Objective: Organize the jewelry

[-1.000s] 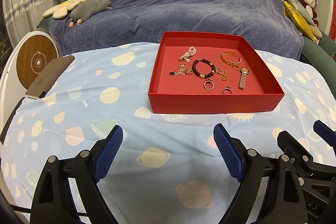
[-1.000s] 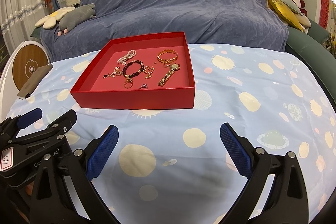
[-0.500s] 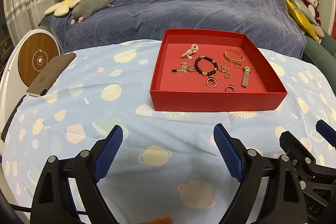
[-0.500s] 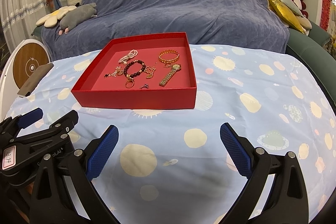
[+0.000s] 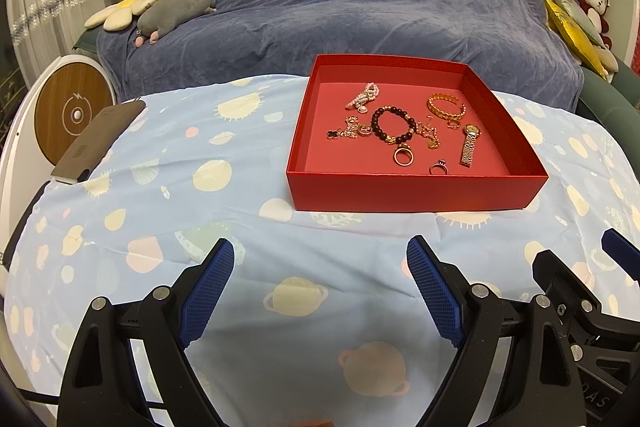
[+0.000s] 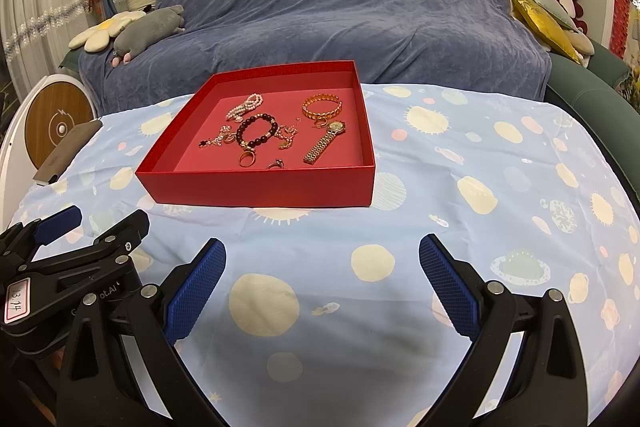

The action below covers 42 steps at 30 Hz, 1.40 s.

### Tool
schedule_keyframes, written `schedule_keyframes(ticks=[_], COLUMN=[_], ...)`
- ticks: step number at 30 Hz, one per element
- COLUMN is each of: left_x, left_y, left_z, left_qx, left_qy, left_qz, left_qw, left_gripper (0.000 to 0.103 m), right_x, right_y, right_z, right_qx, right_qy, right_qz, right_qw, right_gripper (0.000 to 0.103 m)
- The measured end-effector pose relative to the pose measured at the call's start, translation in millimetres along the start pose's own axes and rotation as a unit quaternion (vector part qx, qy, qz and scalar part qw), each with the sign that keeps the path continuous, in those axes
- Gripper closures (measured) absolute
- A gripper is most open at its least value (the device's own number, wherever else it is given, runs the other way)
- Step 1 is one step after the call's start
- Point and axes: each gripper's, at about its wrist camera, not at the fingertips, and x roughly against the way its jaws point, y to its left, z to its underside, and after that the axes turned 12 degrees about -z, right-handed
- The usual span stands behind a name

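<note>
Your left hand-held gripper [image 5: 316,291] and right hand-held gripper [image 6: 322,285] hover with fingers spread wide, gripping nothing, short of the red box [image 5: 416,193] on the desk [image 5: 240,235], where the jewelry [image 5: 404,131] lies gathered.

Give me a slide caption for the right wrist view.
Open right gripper faces a red tray of jewelry on a planet-print cloth.

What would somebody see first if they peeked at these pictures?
The bright red box in the middle of the spotty blue tablecloth, with a dark bead bracelet, a gold bangle and a gold watch inside. Up close, both hand-held grippers, left and right, hang open and empty.
</note>
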Motion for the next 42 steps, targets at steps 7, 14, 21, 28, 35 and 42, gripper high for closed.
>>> schedule_keyframes(ticks=[7,14,21,28,35,42], left_x=[-0.3,-0.1,-0.1,0.5,4.3,3.1], left_y=[0.1,0.0,0.0,0.1,2.6,1.8], left_z=[0.0,-0.1,-0.1,-0.3,3.7,1.3], left_qx=[0.000,0.000,0.000,0.000,0.005,0.007], left_qy=[0.001,0.000,0.001,-0.001,-0.019,-0.012], left_qz=[0.000,0.000,0.000,0.000,0.002,0.008], left_qw=[1.0000,1.0000,1.0000,1.0000,0.9998,0.9999], left_gripper=[0.017,0.017,0.017,0.017,0.017,0.017], right_x=[-0.1,-0.2,-0.1,0.0,-0.8,1.3], right_y=[0.1,-0.5,0.0,-0.7,-2.6,-3.3], right_z=[0.0,-0.4,-0.1,-0.6,-0.2,-0.6], right_qx=[0.001,0.001,0.001,0.001,-0.007,-0.006], right_qy=[0.000,0.000,0.000,0.000,-0.002,-0.005], right_qz=[0.001,0.000,0.001,0.000,-0.002,0.000], right_qw=[1.000,1.000,1.000,1.000,1.000,1.000], right_gripper=[0.008,0.008,0.008,0.008,0.008,0.008])
